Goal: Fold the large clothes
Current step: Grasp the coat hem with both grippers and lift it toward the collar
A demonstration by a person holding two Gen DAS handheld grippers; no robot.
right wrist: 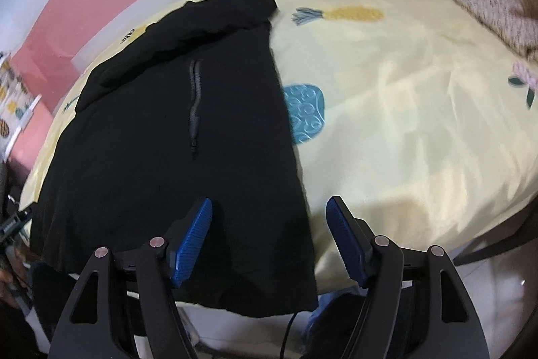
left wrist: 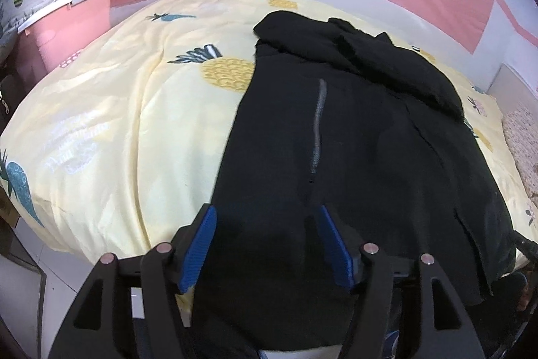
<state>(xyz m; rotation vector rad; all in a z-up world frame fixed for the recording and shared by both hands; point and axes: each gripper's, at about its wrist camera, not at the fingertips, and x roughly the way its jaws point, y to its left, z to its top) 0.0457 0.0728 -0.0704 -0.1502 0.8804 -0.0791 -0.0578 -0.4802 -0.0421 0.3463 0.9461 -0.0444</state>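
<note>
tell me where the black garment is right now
The black garment lies spread on the yellow pineapple-print bedspread, its near hem at the bed edge: right of centre in the left wrist view, left of centre in the right.

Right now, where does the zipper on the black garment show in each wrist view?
Left wrist view: the zipper runs down the middle of the black garment, just right of centre in the picture, above the open left gripper.
Right wrist view: the zipper sits left of centre, above and left of the open right gripper.
Shared landmark: the yellow pineapple-print bedcover under the garment.
</note>
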